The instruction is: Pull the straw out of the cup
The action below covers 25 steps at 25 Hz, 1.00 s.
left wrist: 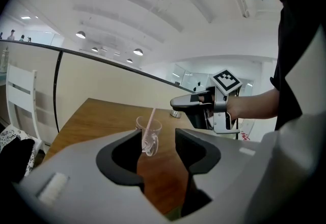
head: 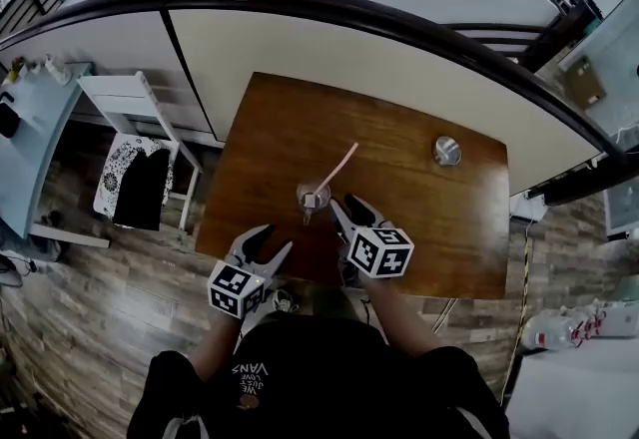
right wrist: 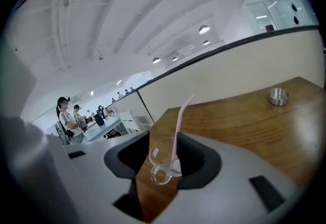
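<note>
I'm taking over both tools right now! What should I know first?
Left tool: open, empty, short of the cup.
Right tool: open, empty, just right of the cup.
Things: the cup stands upright on the table, with the pink straw leaning in it.
Done: nothing yet; the straw is in the cup.
Left to do: probably hold the cup, grip the straw and pull it out.
</note>
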### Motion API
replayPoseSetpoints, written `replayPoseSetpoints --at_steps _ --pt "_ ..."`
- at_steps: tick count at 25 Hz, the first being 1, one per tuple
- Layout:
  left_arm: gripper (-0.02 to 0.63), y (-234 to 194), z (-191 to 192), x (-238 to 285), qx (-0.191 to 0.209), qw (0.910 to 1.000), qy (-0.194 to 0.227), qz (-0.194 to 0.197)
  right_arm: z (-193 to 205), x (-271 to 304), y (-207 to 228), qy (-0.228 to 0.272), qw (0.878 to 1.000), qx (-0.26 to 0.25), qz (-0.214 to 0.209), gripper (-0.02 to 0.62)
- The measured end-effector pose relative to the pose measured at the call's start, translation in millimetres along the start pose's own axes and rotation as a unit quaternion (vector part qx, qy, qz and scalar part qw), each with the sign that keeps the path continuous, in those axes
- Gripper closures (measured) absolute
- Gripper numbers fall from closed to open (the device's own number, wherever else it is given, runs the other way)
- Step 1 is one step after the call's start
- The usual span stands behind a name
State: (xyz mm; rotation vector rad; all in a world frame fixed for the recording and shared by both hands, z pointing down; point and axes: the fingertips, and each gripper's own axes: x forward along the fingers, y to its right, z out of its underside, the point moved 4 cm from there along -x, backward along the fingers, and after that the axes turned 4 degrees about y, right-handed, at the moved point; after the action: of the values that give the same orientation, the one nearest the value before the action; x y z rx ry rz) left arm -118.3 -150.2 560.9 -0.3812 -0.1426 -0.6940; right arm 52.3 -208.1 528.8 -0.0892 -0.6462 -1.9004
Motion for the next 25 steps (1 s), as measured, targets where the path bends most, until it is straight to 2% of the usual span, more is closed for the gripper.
replayPoseSetpoints --at_steps 7,19,25 --pt "0.403 -1.0 8.3 29.9 0.008 0.9998 -0.018 -0.001 -3.5 26.4 16.4 -0.029 0.999 -0.011 -0.031 0.423" --pt "0.385 -2.6 33.4 75.6 -0.014 0.9981 -0.058 -0.013 -0.8 66.8 36.4 -0.057 0.996 -0.007 -0.064 0.427" --pt "0.385 -4.5 42.5 87.5 -0.021 0.9967 -0.075 -0.023 -2.1 80.8 37.7 -0.062 0.994 -0.018 -0.083 0.472"
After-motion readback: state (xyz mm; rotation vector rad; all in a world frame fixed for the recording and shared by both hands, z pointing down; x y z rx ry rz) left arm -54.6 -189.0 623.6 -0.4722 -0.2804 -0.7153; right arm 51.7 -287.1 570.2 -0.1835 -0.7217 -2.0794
